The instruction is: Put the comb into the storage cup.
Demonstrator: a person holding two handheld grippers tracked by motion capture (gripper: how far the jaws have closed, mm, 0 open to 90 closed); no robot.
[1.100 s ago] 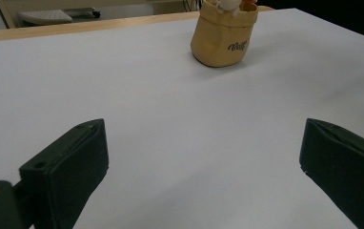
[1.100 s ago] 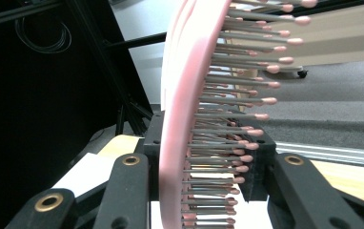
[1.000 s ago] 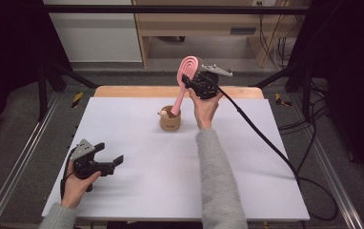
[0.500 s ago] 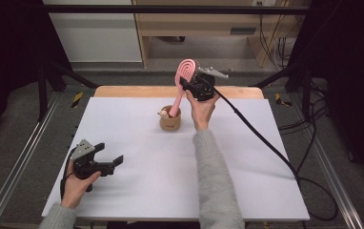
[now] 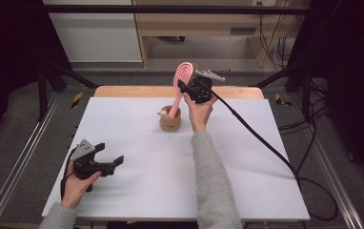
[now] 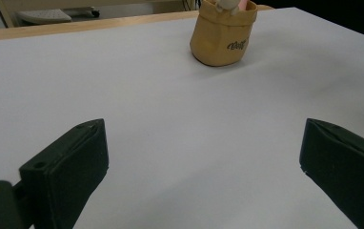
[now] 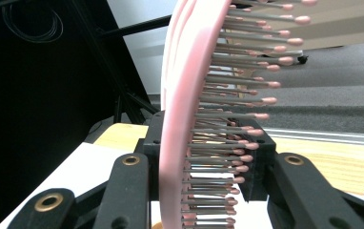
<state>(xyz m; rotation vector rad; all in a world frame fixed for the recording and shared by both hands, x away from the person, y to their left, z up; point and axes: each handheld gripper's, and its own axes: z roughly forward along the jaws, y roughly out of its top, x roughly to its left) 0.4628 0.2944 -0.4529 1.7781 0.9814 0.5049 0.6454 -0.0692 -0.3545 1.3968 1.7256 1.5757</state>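
Right gripper (image 5: 184, 88) raised above far half of table (image 5: 247, 191), jaws clenched on pink brush (image 5: 182, 81) just below its head. Brush tilted, handle end down in tan pouch (image 5: 170, 121) below and left of jaws; whether handle touches bottom: cannot tell. Small object at pouch rim, too small to name. Pouch upright, near table middle toward far side, well clear of every edge.

Left gripper (image 5: 109, 162) low at near left of table, jaws released, nothing between them. Bare white surface ahead of jaws up to pouch; wide free room right of jaws also. Near edge just behind left hand (image 5: 77, 183); left edge close beside it. Wooden strip (image 5: 137, 91) along far edge, just beyond right jaws. Cable (image 5: 261, 138) from right gripper crossing right half of table, off the right edge.

Left gripper view: pouch (image 6: 222, 33) ahead between jaws, well apart; dark print on its side, unreadable in high view. Both pads off the surface or touching: cannot tell.

Right gripper view: brush (image 7: 189, 95) head edge-on between jaws, bristles with rounded tips pointing toward right jaw, pads pressed on either side. Bristle side not readable from high view.
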